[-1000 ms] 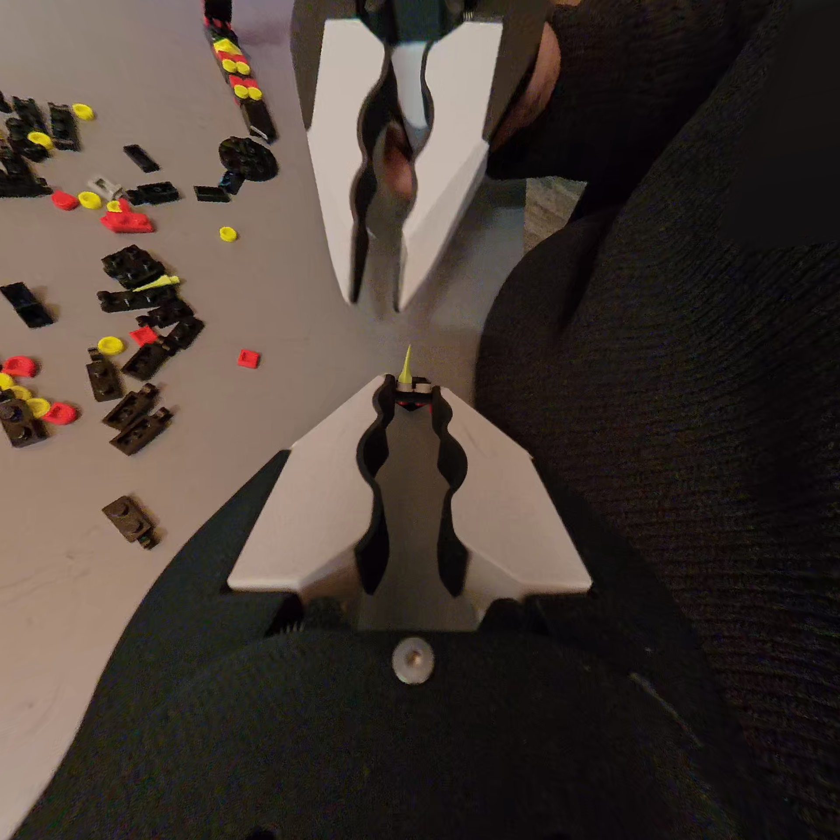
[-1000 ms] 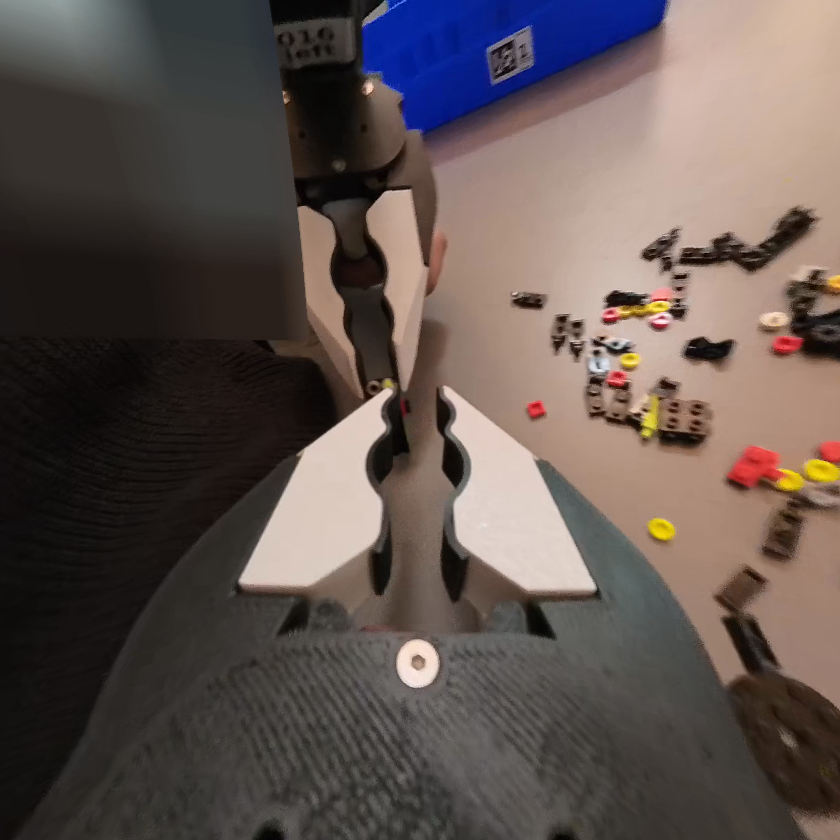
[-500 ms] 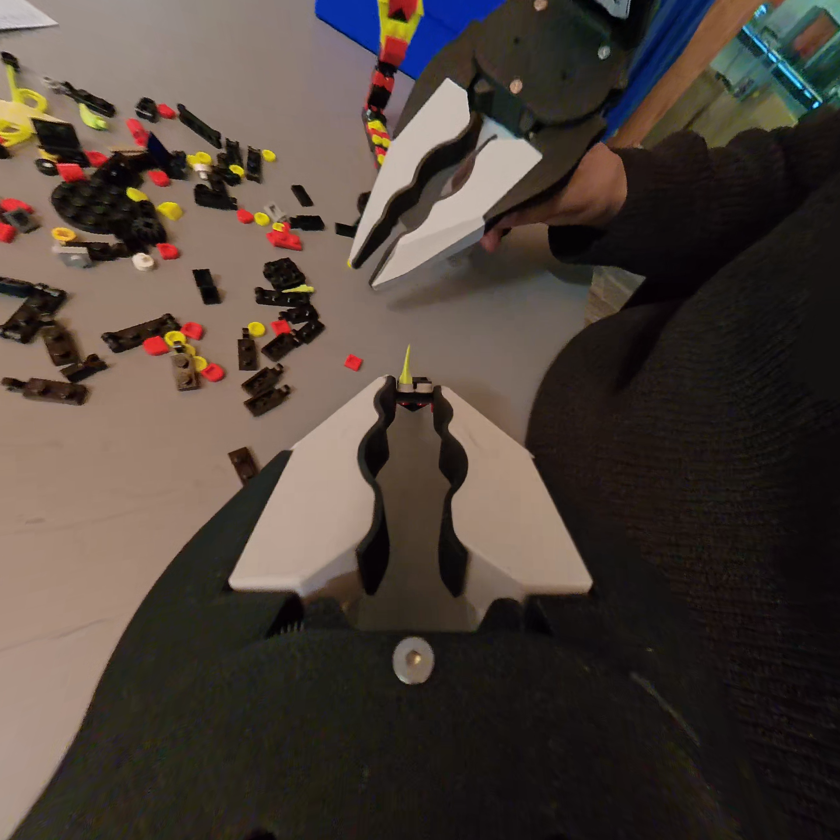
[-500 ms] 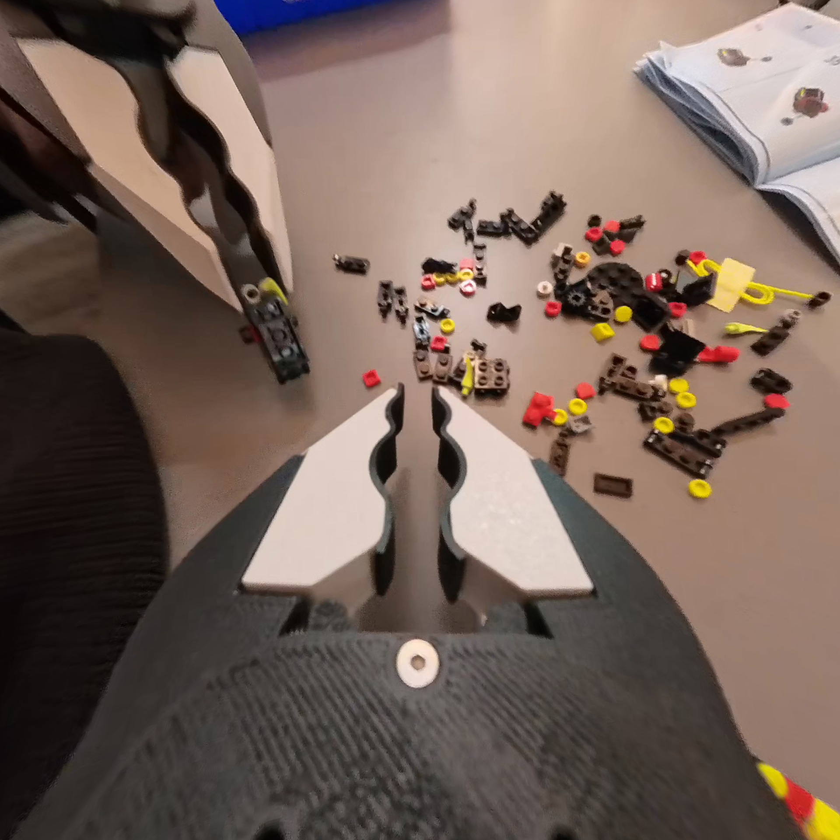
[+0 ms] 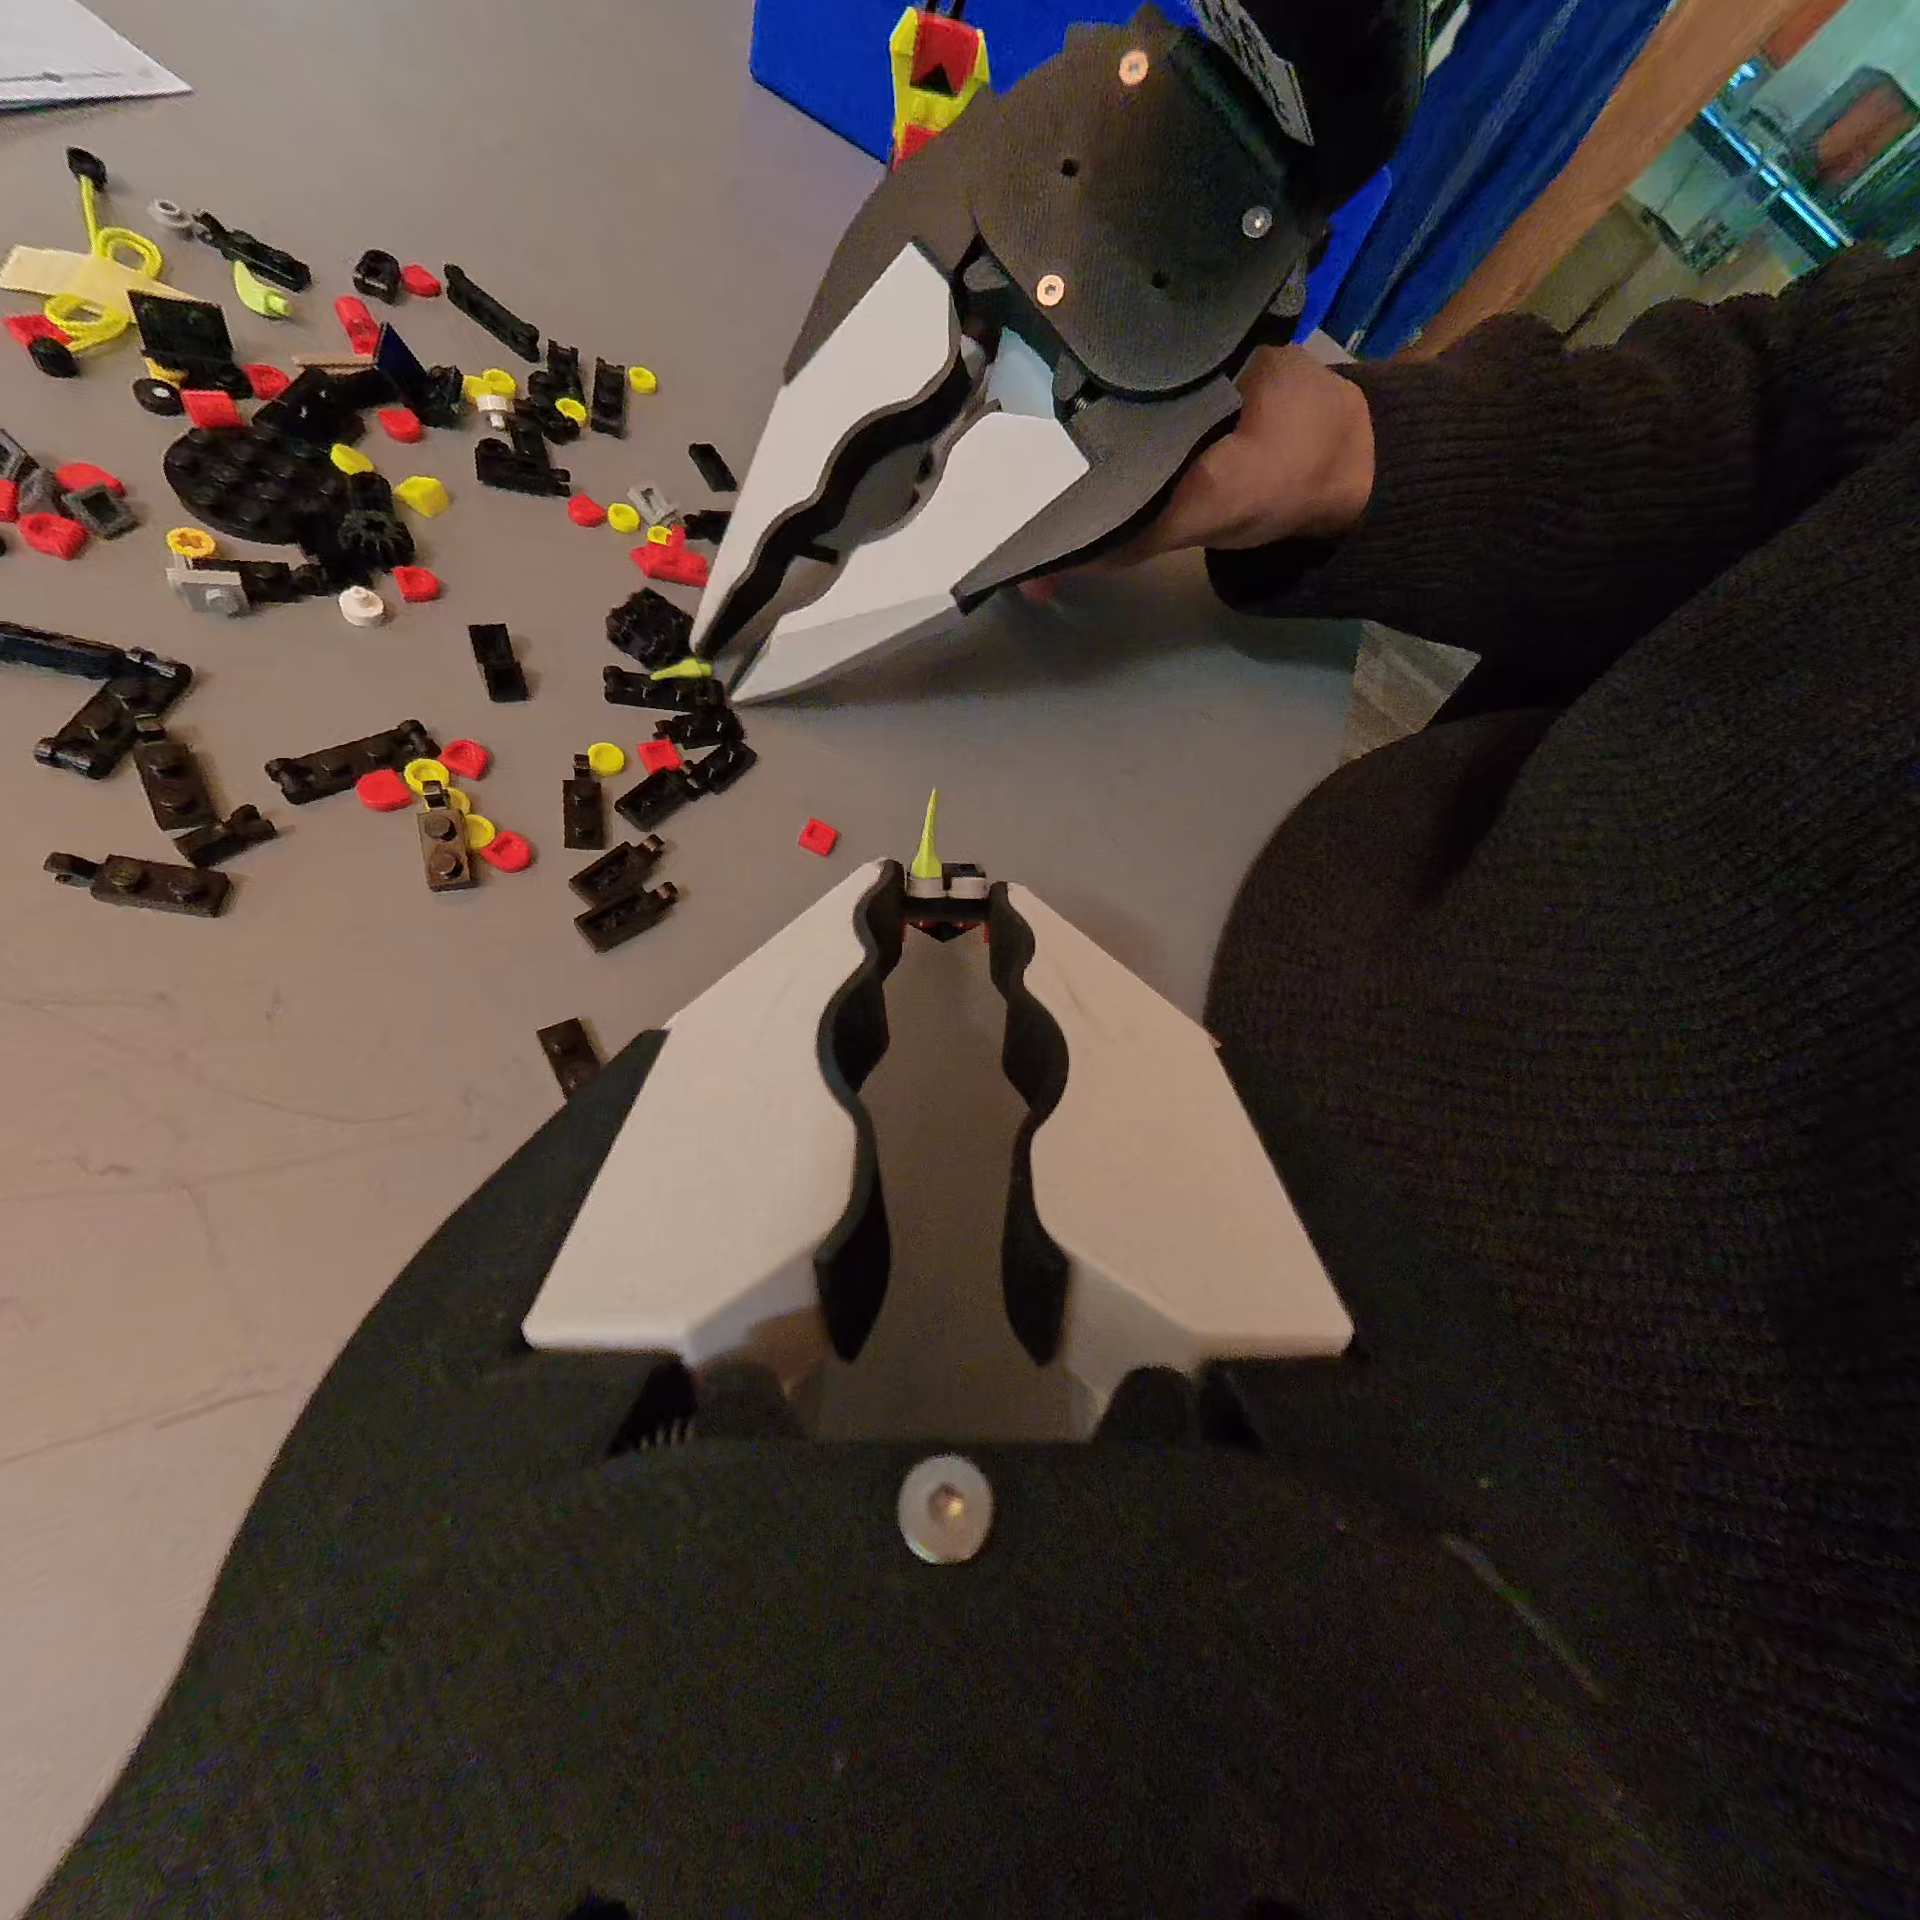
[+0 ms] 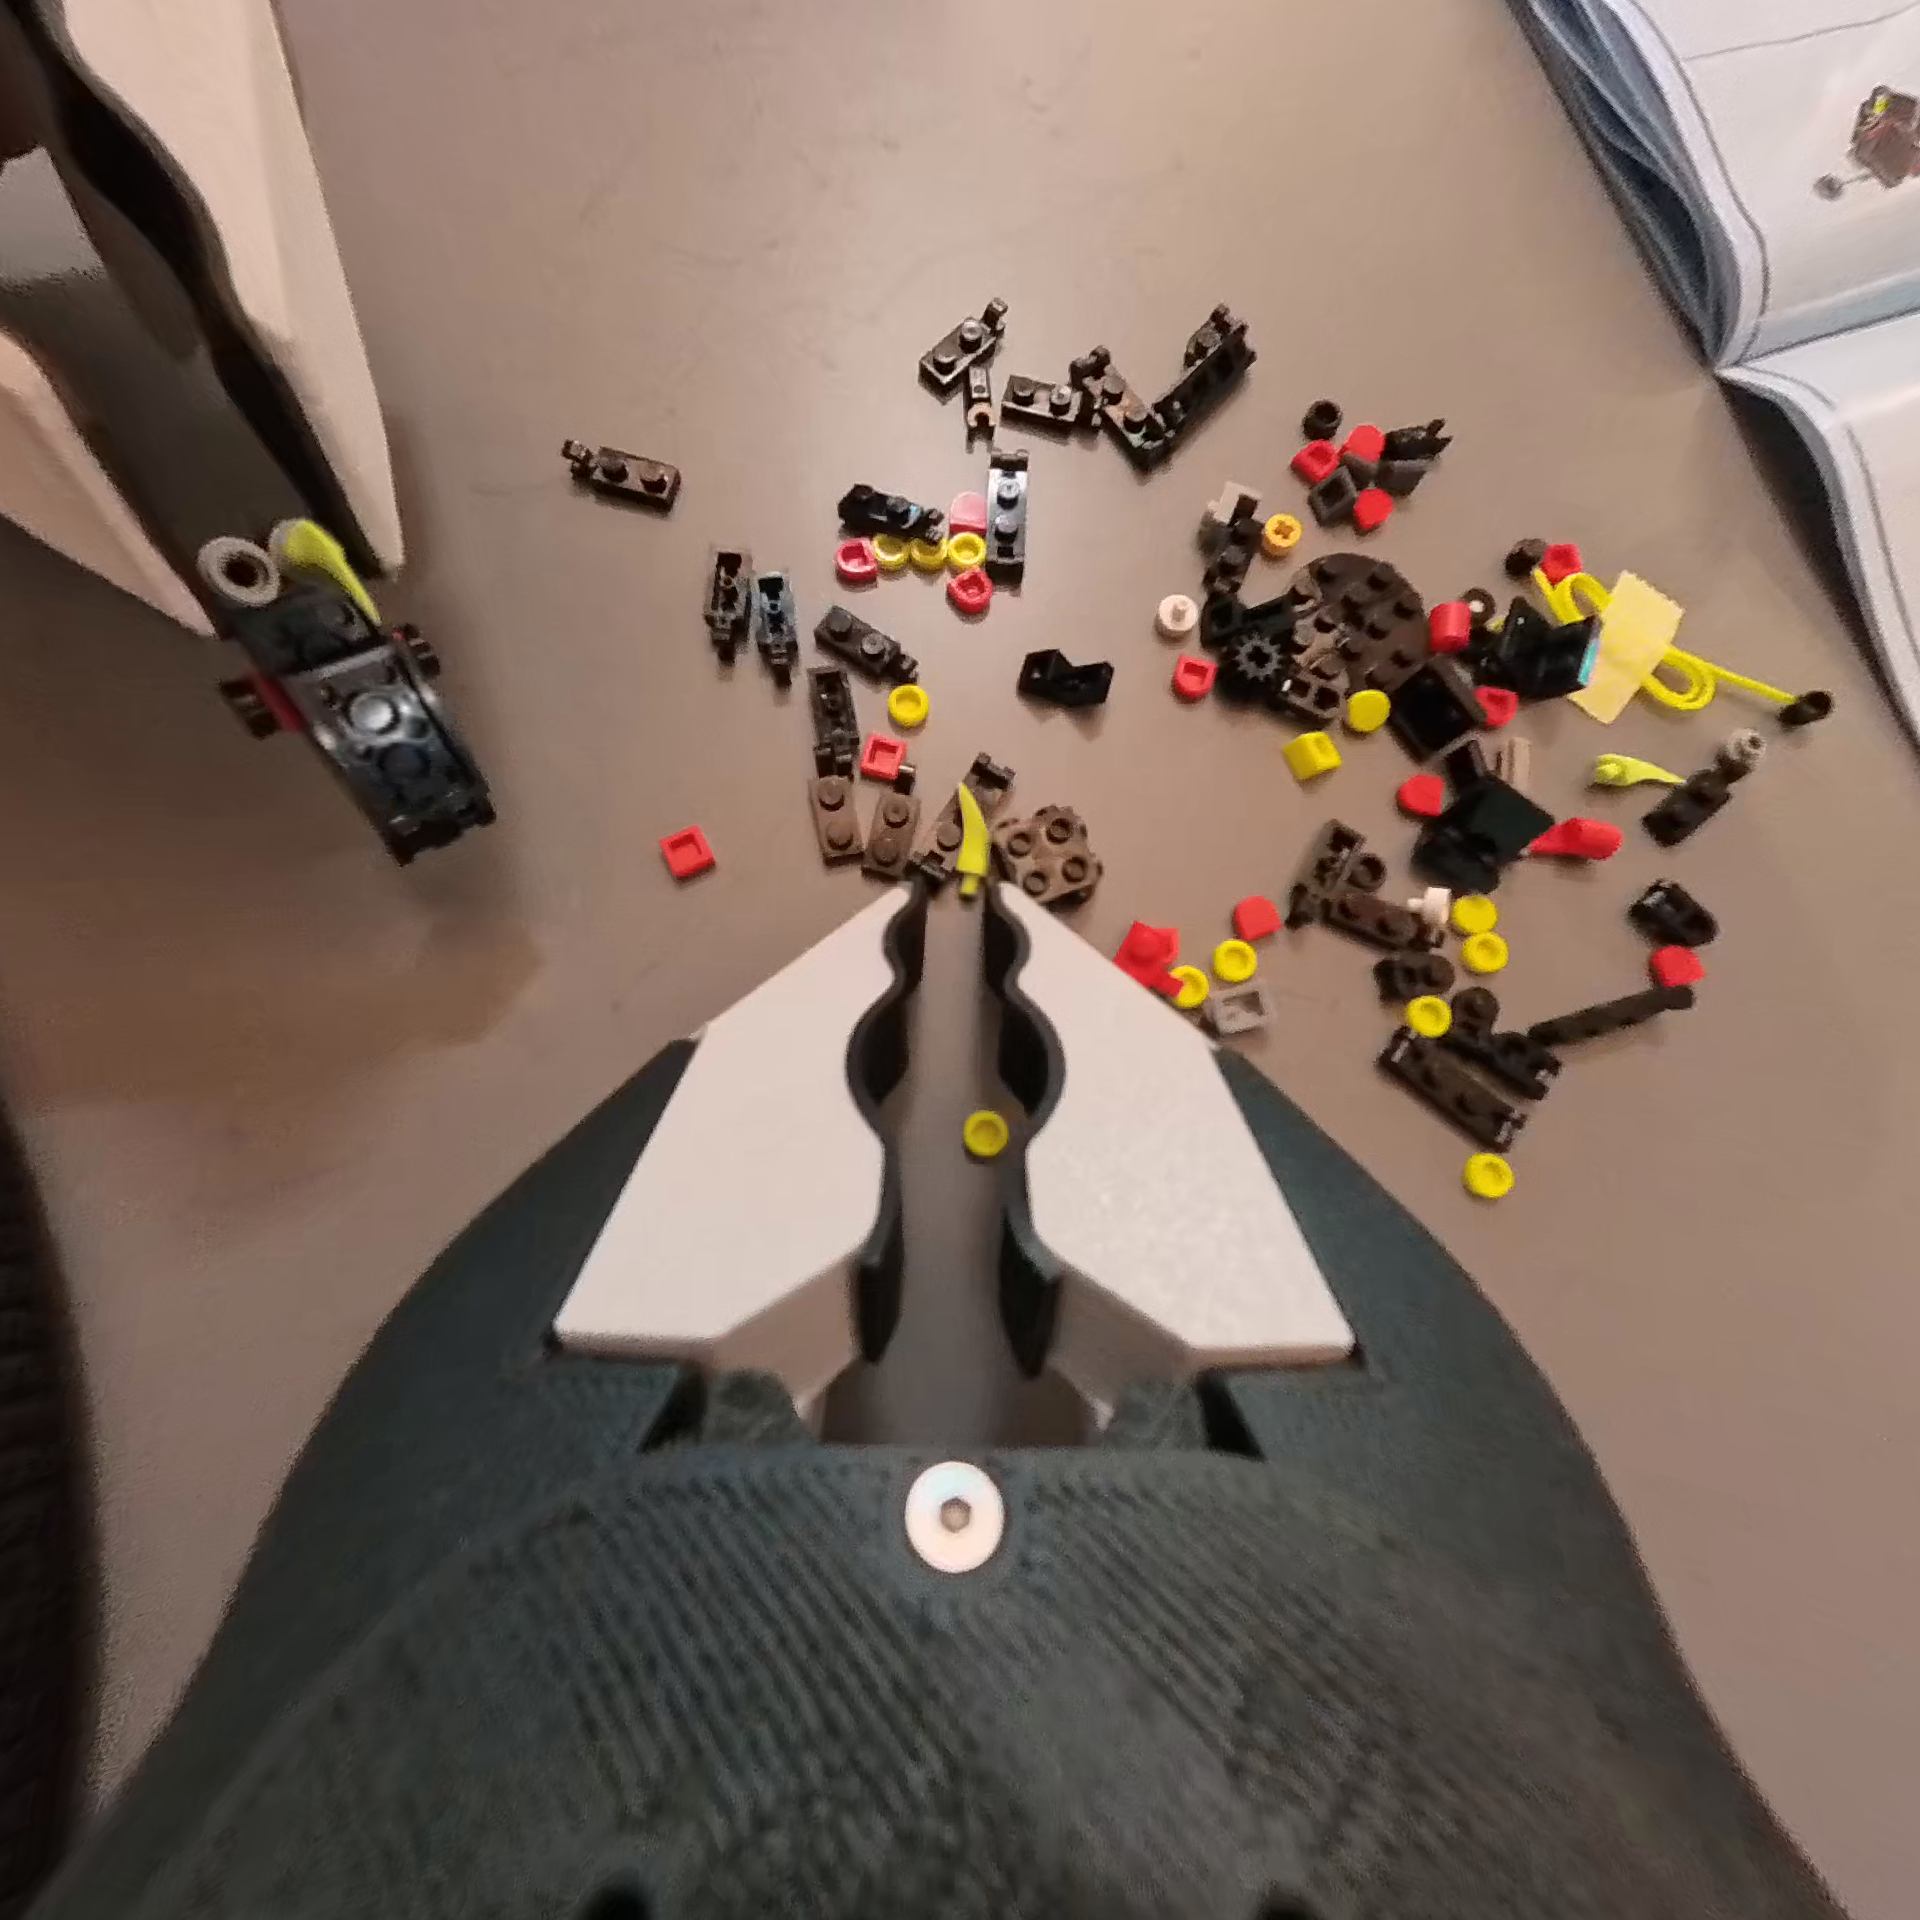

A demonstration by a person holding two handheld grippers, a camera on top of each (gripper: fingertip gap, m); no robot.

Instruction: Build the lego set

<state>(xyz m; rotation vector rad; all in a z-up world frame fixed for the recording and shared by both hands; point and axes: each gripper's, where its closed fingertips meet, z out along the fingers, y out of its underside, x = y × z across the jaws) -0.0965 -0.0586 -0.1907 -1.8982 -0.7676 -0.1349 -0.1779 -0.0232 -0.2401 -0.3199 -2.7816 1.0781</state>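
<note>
Two tongs: left tongs [image 5: 940,894] pinching black assembly [image 6: 364,717], right tongs [image 6: 954,896] slightly spread around lime horn [image 6: 974,836]

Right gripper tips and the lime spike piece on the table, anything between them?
No. In the right wrist view, the right gripper reaches the lime spike directly.

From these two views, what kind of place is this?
Probably an indoor work table used for model building: loose bricks lie scattered on a grey table, an open instruction booklet sits at its edge, and a blue bin stands behind.
</note>
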